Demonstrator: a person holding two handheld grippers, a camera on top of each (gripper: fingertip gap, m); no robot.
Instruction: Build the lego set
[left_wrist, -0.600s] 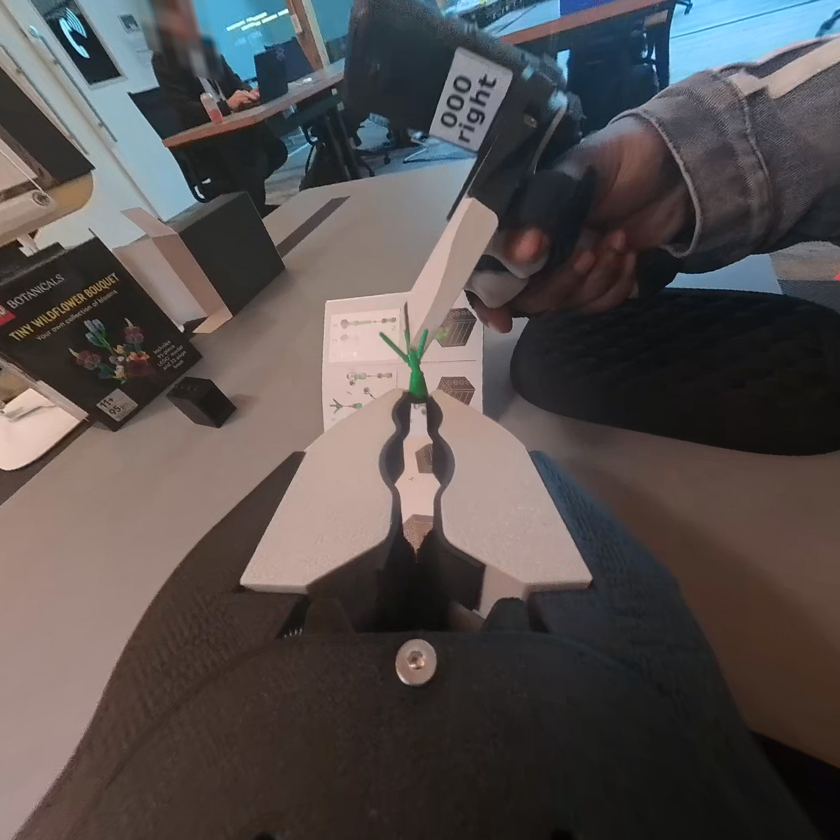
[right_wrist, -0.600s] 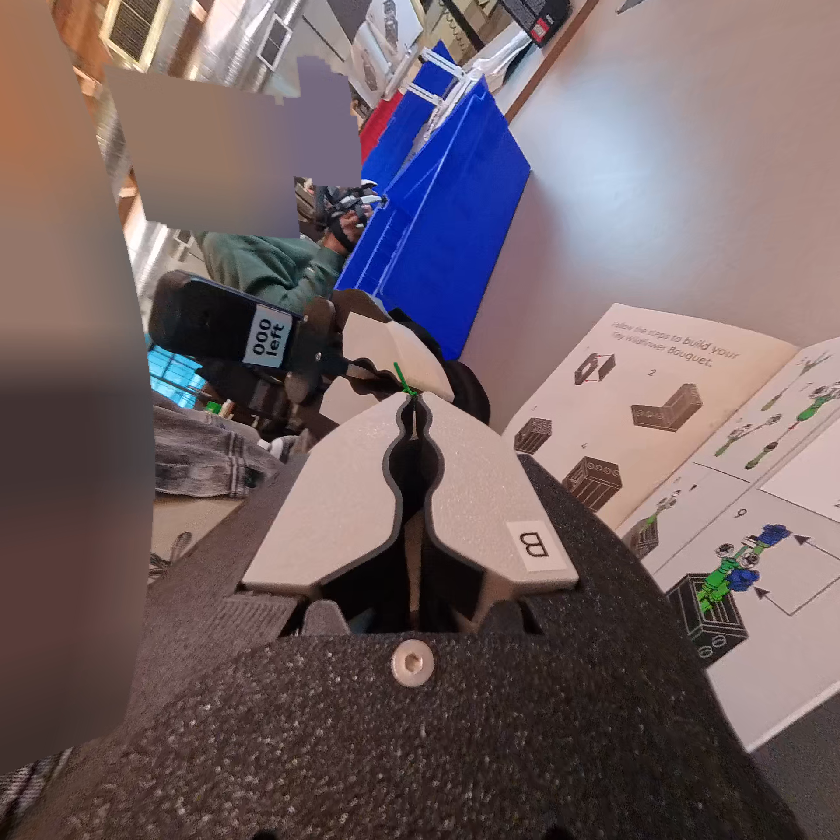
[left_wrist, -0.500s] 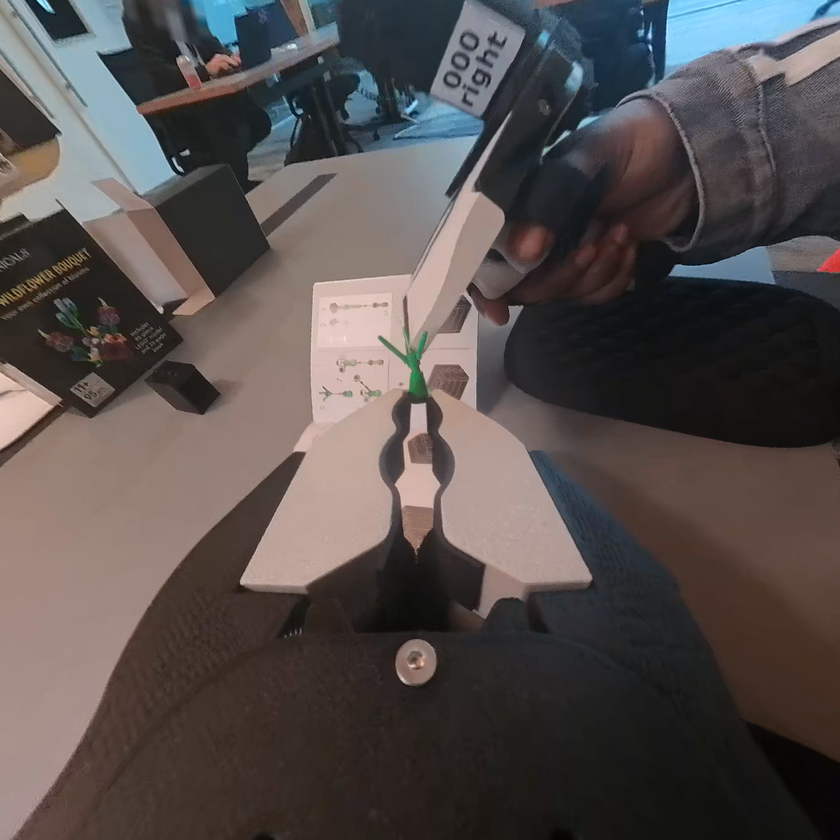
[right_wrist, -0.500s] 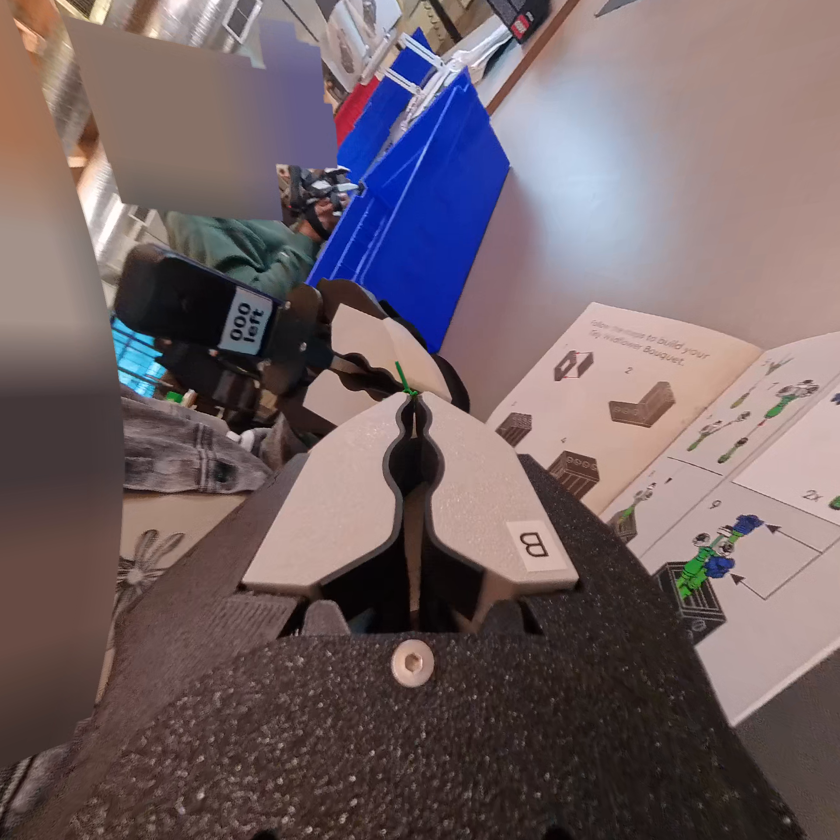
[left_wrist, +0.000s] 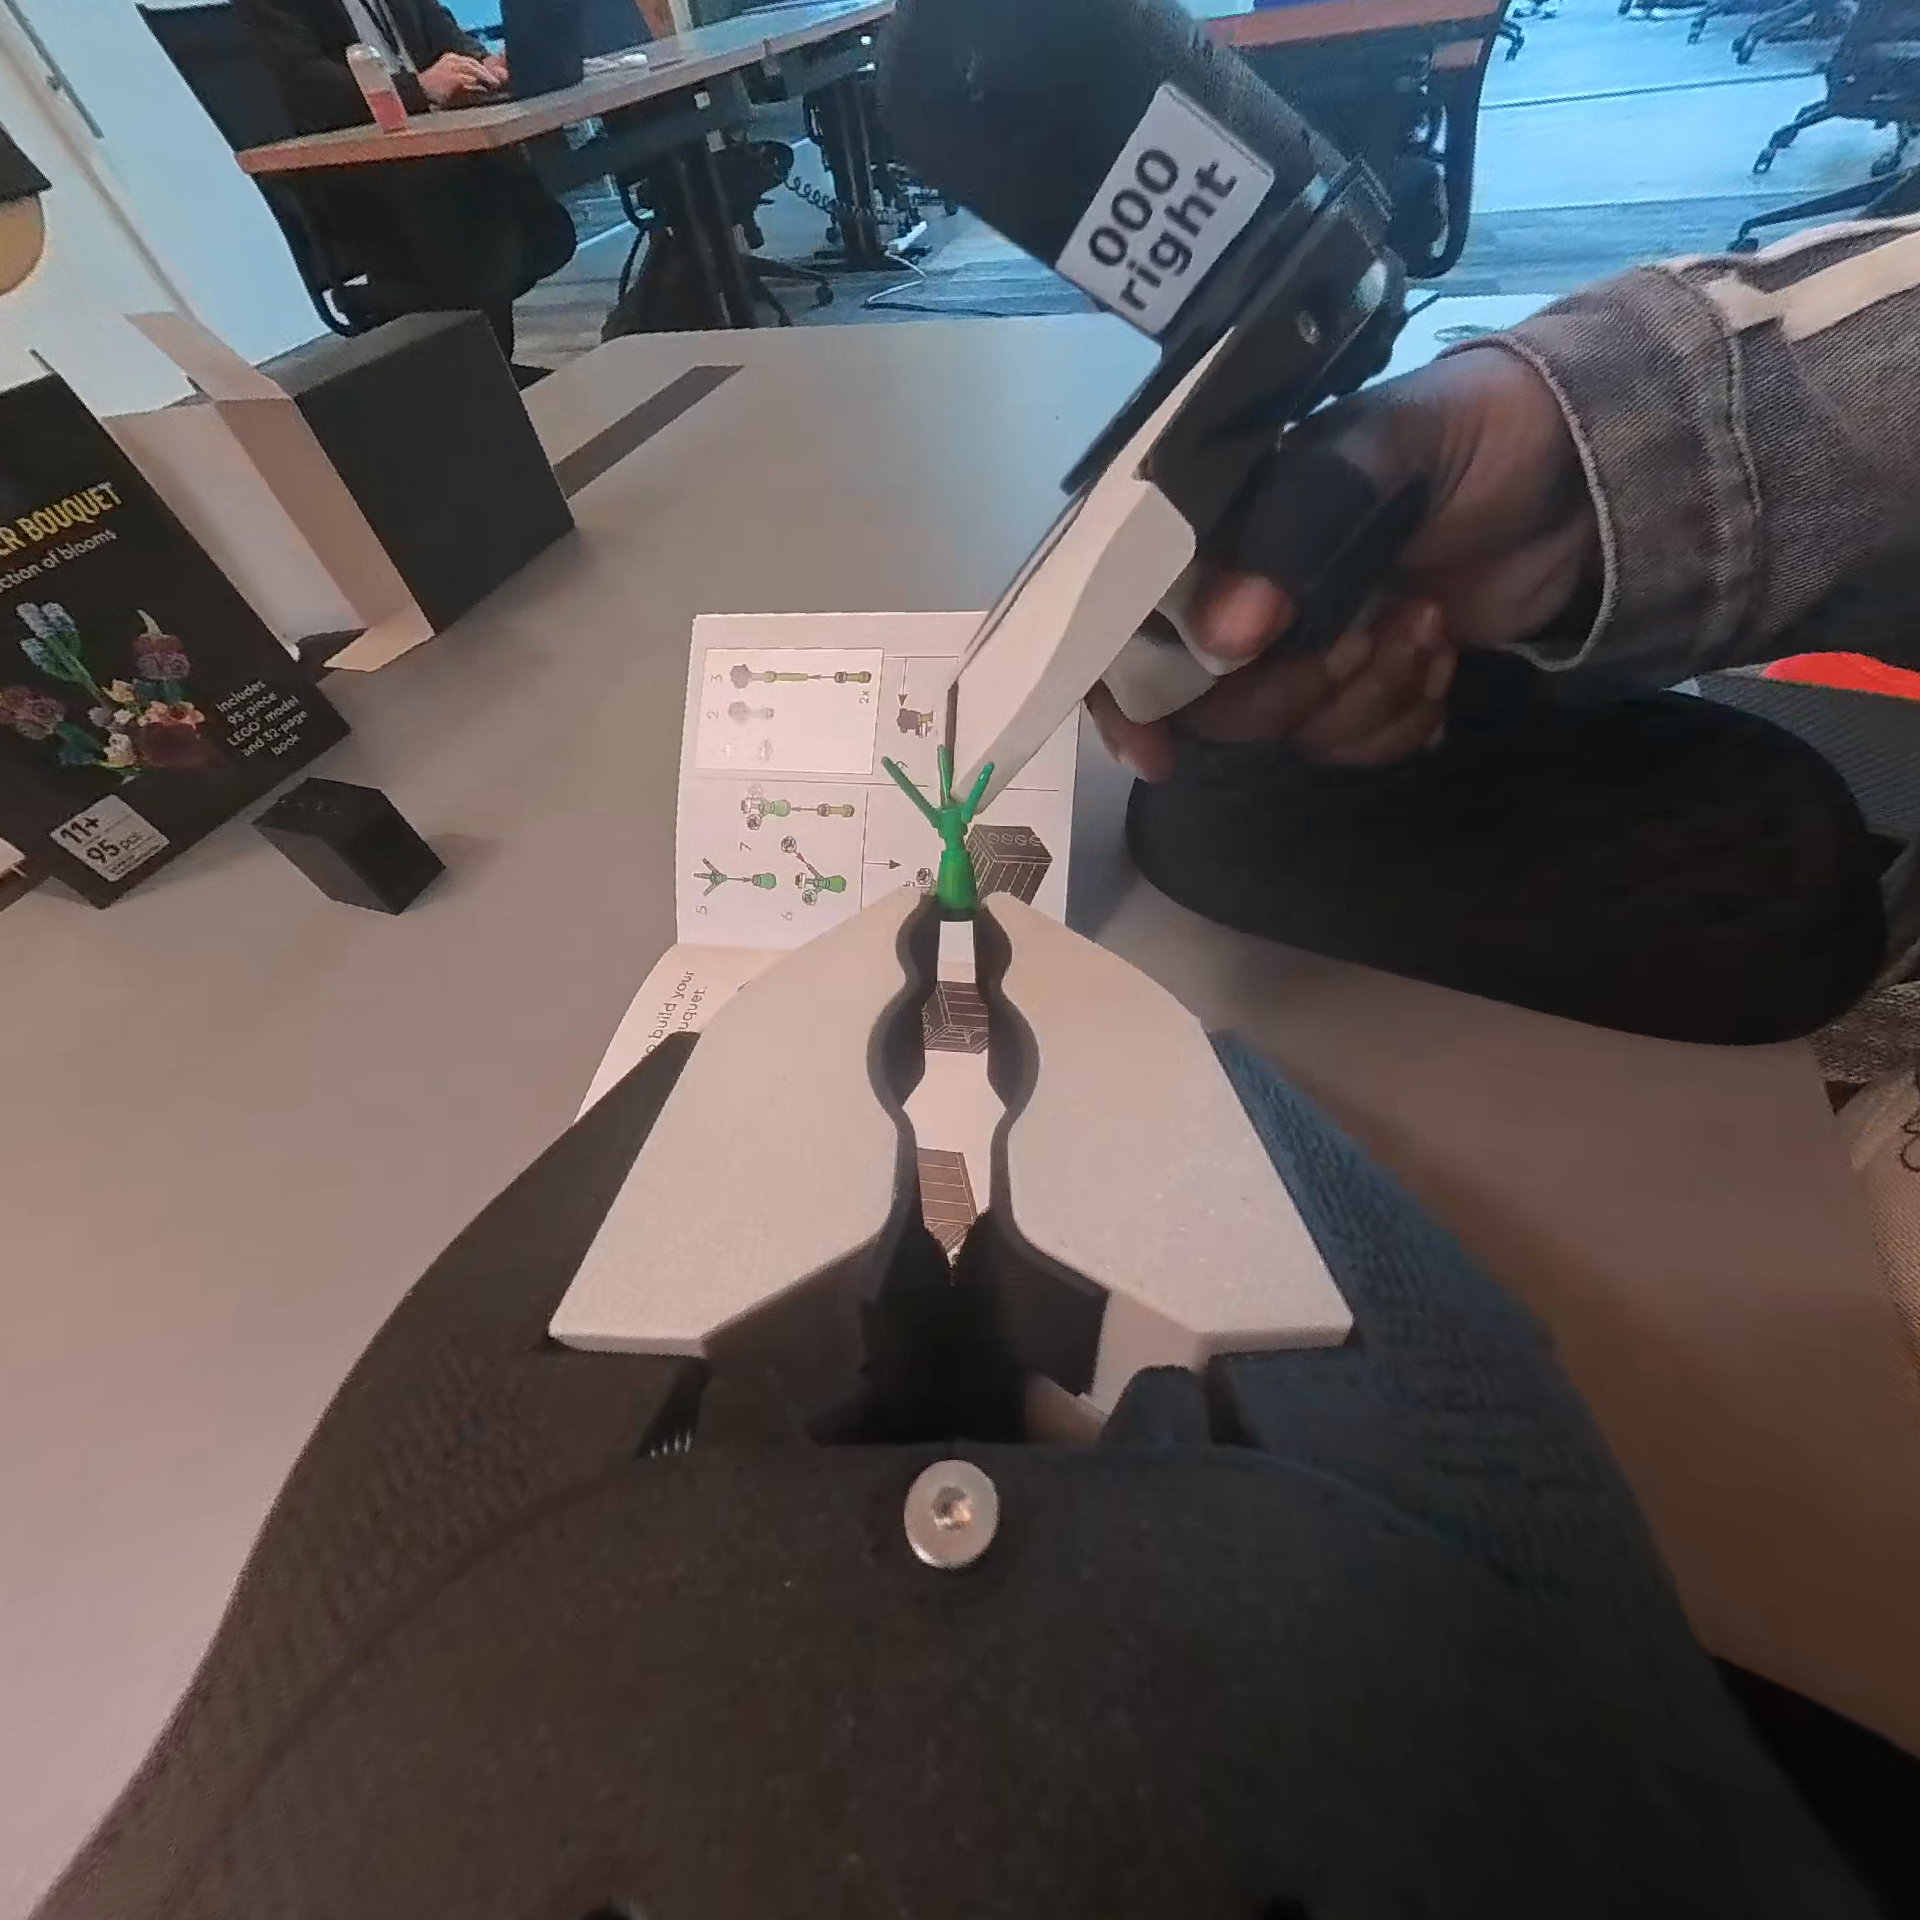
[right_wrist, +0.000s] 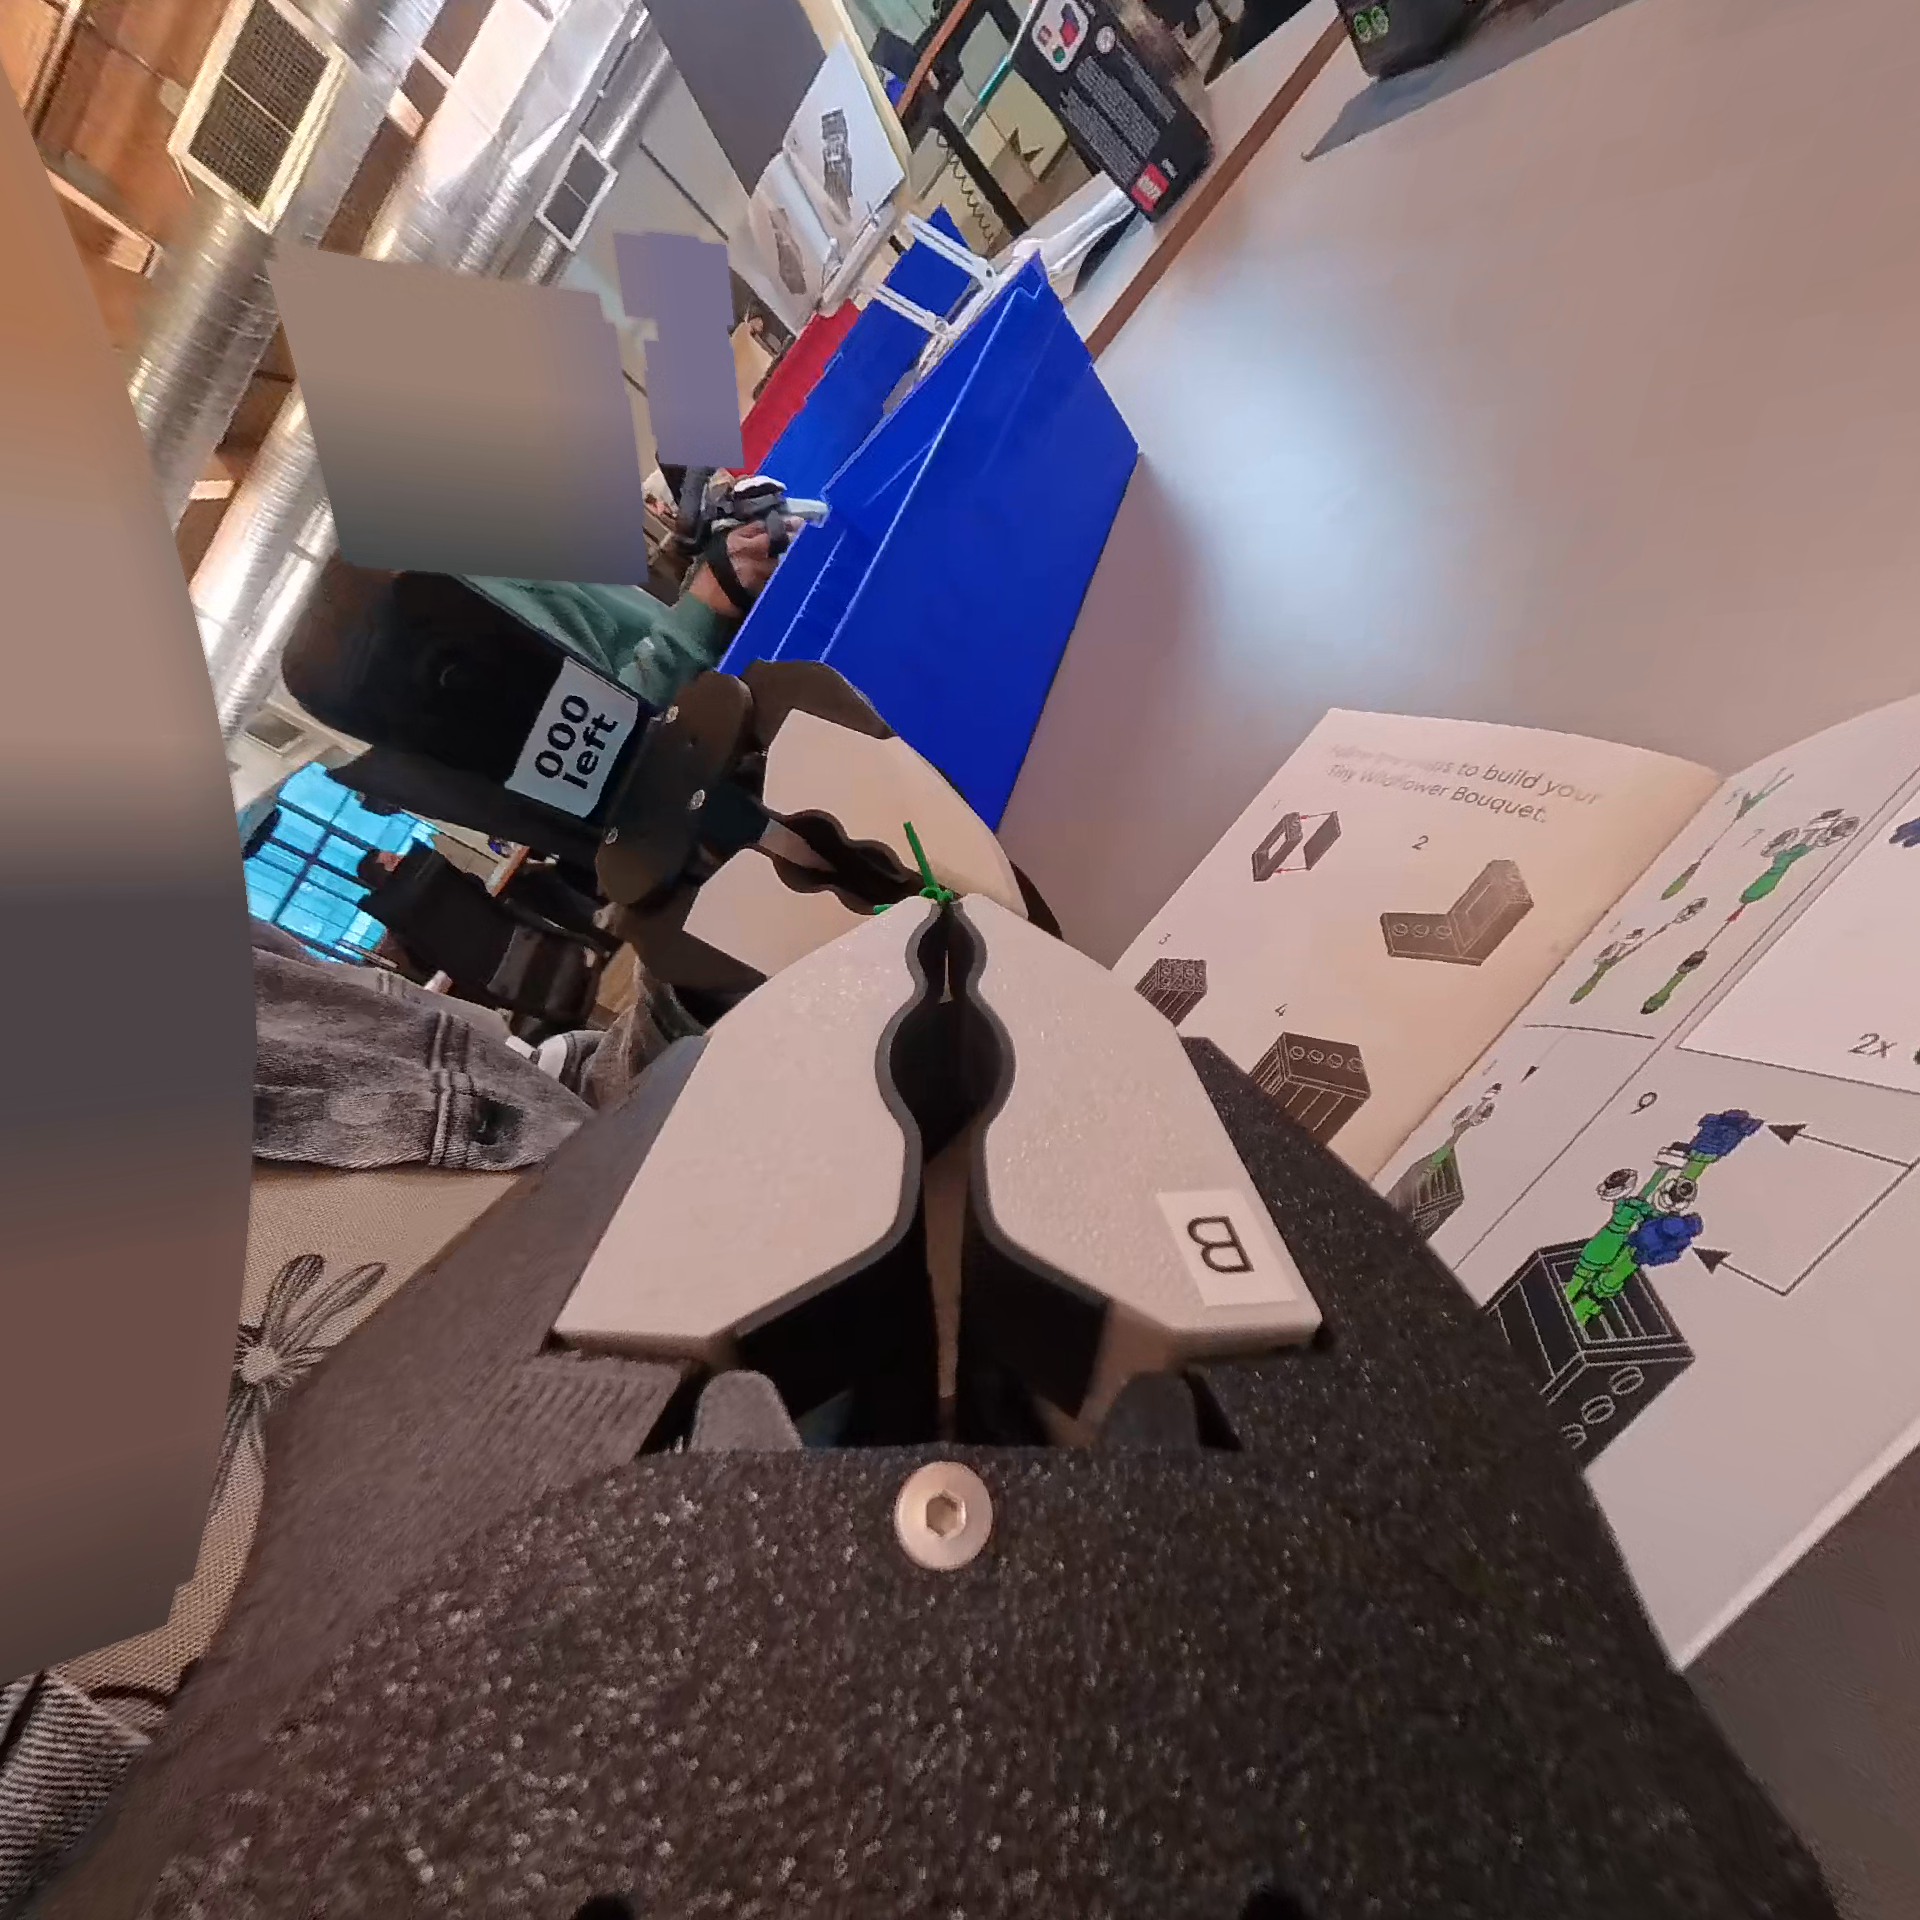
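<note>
The left gripper (left_wrist: 954, 906) clamps the green stem (left_wrist: 948, 852) upright so the right gripper (right_wrist: 943, 906), pinching a prong, can work it.

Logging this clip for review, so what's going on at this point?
A person is building a small flower set with two hand-held tongs. The left tongs pinch the base of a green stem piece with three prongs, holding it upright above the open instruction booklet. The right tongs, shut, meet the prong tips from above. Whether they hold anything is unclear. A black brick box waits on the table.
</note>
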